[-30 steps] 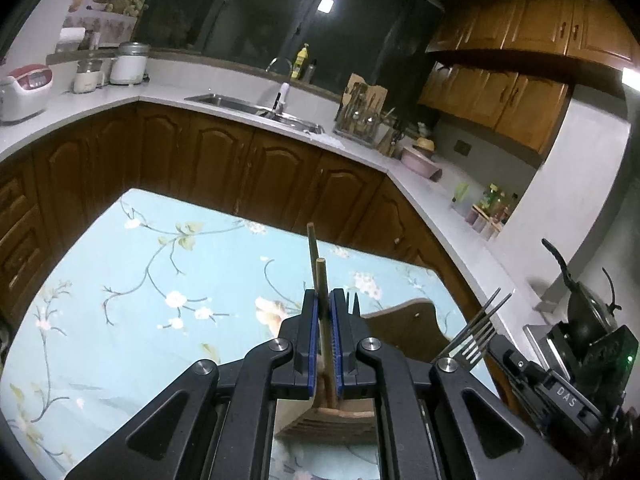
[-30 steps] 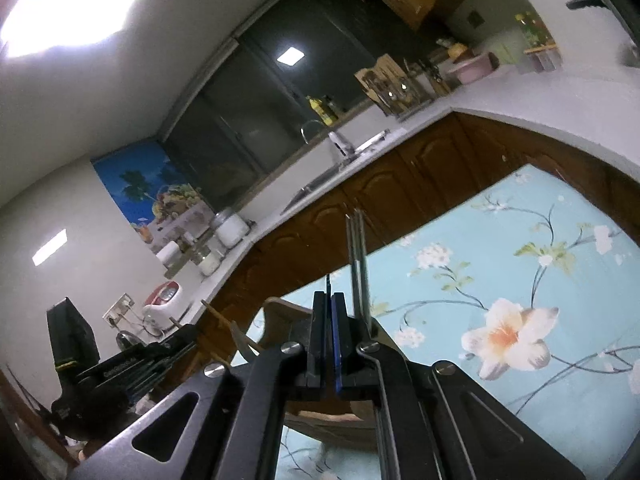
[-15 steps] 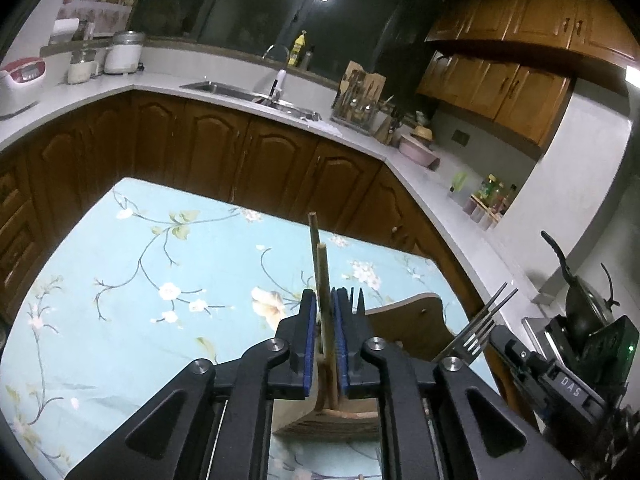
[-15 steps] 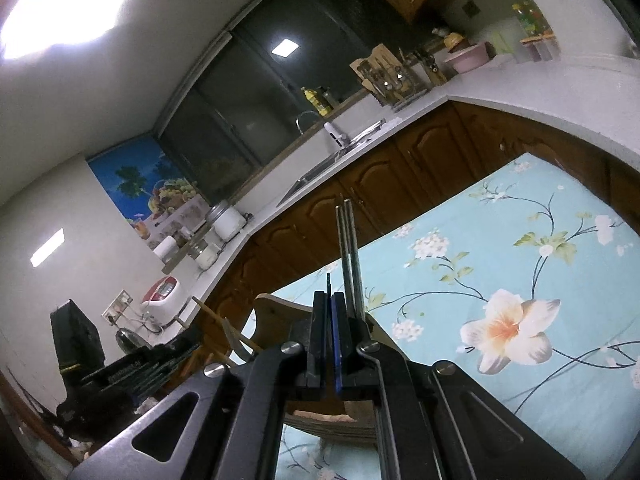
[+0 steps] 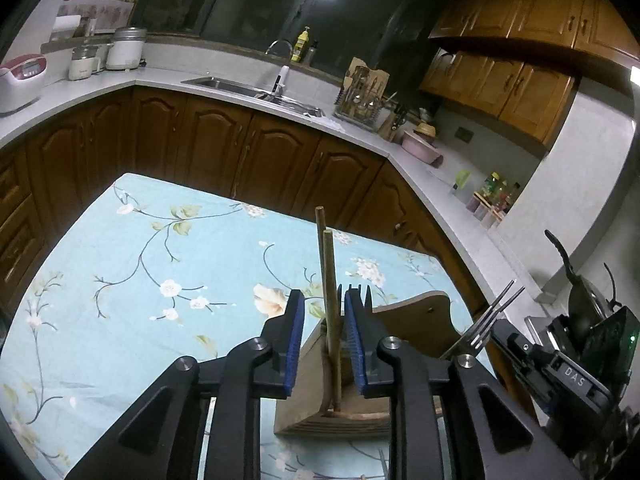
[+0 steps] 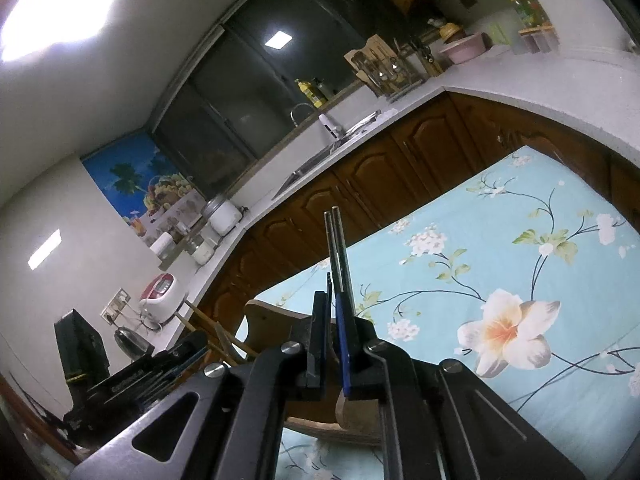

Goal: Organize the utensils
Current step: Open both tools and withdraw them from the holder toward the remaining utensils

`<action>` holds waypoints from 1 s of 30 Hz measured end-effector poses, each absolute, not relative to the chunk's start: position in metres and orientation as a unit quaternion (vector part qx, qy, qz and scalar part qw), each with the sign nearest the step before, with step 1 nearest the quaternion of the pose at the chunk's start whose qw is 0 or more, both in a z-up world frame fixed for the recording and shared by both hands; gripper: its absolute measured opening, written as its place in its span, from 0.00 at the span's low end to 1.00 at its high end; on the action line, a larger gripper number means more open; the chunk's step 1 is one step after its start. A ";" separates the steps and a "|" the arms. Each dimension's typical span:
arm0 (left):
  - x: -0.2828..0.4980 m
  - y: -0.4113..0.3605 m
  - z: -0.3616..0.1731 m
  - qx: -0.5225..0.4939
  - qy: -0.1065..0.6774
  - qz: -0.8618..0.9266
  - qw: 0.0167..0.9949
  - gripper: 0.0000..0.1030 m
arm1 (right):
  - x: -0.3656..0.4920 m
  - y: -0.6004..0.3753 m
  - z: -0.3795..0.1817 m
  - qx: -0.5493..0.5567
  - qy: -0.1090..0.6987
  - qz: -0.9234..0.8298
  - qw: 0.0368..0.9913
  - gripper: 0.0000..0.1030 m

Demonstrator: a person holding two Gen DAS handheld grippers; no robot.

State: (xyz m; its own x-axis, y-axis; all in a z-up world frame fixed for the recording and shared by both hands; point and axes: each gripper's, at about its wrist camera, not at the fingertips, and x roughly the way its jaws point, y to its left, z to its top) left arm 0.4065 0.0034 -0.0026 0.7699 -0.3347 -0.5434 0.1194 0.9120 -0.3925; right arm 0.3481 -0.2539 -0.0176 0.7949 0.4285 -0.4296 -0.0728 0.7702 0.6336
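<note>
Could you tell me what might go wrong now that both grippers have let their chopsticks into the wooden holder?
1. The left gripper has just been opening, and the wooden chopsticks between its pads stand free; pulling back crookedly could knock them over.
2. The right gripper, only just opening, remains narrow around the metal chopsticks; withdrawing now might drag them out.
3. Both grippers crowd the wooden holder, so a bump could tip it.

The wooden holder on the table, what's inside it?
Two wooden chopsticks stand in the wooden holder, between the left gripper pads. Their lower ends are hidden inside.
</note>
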 end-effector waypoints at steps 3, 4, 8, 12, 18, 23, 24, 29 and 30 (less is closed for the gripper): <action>0.403 0.006 -0.003 -0.175 0.316 -0.114 0.926 0.43 | 0.347 -0.256 -0.018 0.317 0.290 0.138 0.892 0.22; 0.400 0.007 -0.003 -0.177 0.315 -0.112 0.926 0.46 | 0.346 -0.257 -0.018 0.321 0.288 0.139 0.892 0.36; 0.386 0.009 -0.004 -0.175 0.319 -0.111 0.925 0.54 | 0.337 -0.260 -0.015 0.320 0.284 0.136 0.894 0.45; 0.367 0.014 -0.005 -0.171 0.327 -0.108 0.923 0.64 | 0.326 -0.260 -0.011 0.313 0.288 0.135 0.895 0.45; 0.332 0.023 -0.009 -0.172 0.353 -0.096 0.915 0.69 | 0.298 -0.256 -0.002 0.294 0.288 0.134 0.902 0.53; 0.296 0.030 -0.007 -0.177 0.366 -0.090 0.909 0.70 | 0.273 -0.250 0.001 0.284 0.294 0.137 0.902 0.58; 0.290 0.032 -0.006 -0.179 0.368 -0.087 0.908 0.70 | 0.269 -0.248 0.002 0.281 0.296 0.138 0.903 0.58; 0.256 0.041 -0.005 -0.179 0.380 -0.083 0.904 0.71 | 0.244 -0.243 0.004 0.272 0.302 0.141 0.903 0.58; 0.250 0.043 -0.005 -0.181 0.382 -0.084 0.902 0.71 | 0.239 -0.243 0.005 0.272 0.303 0.141 0.903 0.58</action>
State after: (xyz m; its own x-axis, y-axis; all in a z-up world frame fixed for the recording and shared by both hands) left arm 0.2497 0.0428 -0.0054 0.6938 -0.2897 -0.6593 0.0123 0.9202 -0.3913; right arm 0.2390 -0.2427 0.0046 0.7770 0.4184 -0.4703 -0.0890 0.8126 0.5760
